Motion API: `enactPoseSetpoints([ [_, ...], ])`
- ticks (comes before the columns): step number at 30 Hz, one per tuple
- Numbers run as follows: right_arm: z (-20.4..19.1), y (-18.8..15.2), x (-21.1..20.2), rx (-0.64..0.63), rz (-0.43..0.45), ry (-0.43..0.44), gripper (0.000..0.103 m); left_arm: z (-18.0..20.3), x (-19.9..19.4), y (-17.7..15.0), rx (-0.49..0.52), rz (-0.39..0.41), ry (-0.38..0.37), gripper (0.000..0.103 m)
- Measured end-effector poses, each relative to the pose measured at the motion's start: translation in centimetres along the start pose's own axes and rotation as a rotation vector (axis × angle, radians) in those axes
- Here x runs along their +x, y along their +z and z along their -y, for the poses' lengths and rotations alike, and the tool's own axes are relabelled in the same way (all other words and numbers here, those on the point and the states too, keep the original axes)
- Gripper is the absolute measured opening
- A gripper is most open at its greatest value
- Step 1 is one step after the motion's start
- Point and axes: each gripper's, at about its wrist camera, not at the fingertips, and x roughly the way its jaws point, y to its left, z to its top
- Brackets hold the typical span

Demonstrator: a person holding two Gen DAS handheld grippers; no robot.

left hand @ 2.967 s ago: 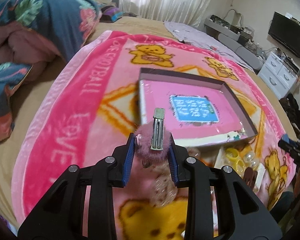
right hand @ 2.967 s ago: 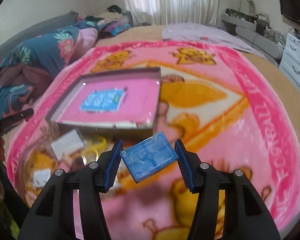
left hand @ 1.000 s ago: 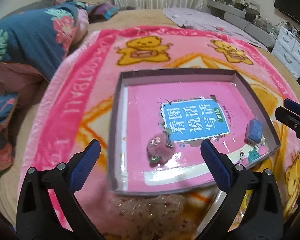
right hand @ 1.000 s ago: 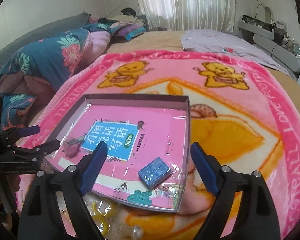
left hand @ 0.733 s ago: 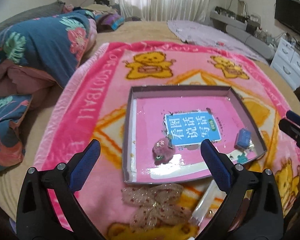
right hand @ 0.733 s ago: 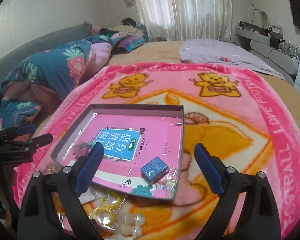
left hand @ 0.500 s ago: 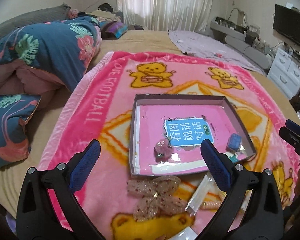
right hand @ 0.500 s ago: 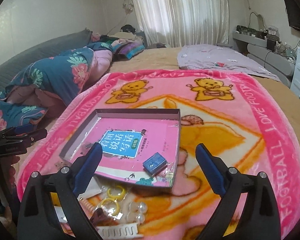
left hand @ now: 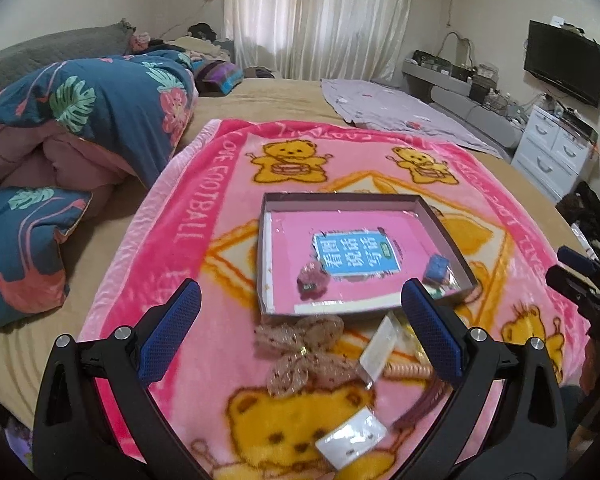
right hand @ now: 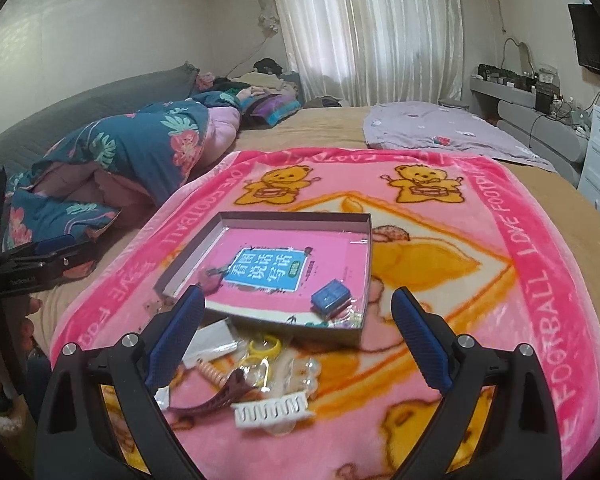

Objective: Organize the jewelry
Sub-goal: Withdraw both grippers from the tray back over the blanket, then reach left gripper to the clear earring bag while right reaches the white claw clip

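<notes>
A shallow pink tray (left hand: 265,240) (right hand: 188,258) lies on a pink bear blanket. In it lie a fuzzy pink hair clip (left hand: 311,276) (right hand: 212,276) and a small blue box (left hand: 436,267) (right hand: 330,297). In front of the tray lie loose pieces: a sparkly bow (left hand: 304,350), small white packets (left hand: 350,442) (right hand: 214,340), a coiled hair tie (left hand: 404,370) (right hand: 212,374), a yellow ring (right hand: 265,346), a white comb (right hand: 274,414) and a maroon clip (right hand: 224,398). My left gripper (left hand: 300,332) is open and empty, held back above the loose pieces. My right gripper (right hand: 298,334) is open and empty too.
A blue floral quilt (left hand: 80,120) is heaped at the left of the bed. A lilac sheet (left hand: 400,108) lies at the far right. White drawers (left hand: 556,152) and a TV (left hand: 564,64) stand past the bed's right side.
Both grippers let go of the hair clip and the blue box, which now lie in the tray. Both have since pulled back and up, so the tray looks smaller and the loose pieces show.
</notes>
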Motion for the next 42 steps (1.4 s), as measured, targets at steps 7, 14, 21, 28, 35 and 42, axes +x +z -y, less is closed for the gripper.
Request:
enactPoseSetpoints([
  [7, -0.9, -1.5, -0.5, -0.009, -0.025, -0.006, 0.094, 0.5, -0.5, -2.4, 0.033, -0.025, -0.008, 0.094],
  [14, -1.3, -2.8, -0.6, -0.005, -0.053, -0.007, 0.094, 0.6, -0.4, -4.3, 0.045, -0.050, -0.012, 0.094],
  [21, -1.6, -3.8, -0.9, -0.008, -0.069, -0.008, 0.094, 0.3, -0.4, -5.9, 0.039, -0.073, -0.020, 0.094],
  [28, -2.5, -5.6, -0.4, -0.032, -0.111, -0.003, 0.094, 0.2, -0.1, -7.9, 0.067, -0.105, -0.017, 0.094],
  [35, -3.1, -7.3, 0.4, -0.057, -0.156, -0.004, 0.094, 0.4, 0.3, -9.8, 0.113, -0.139, -0.024, 0.094],
  [42, -3.4, -8.4, 1.0, -0.086, -0.187, -0.016, 0.094, 1.7, 0.9, -11.6, 0.190, -0.177, -0.054, 0.094],
])
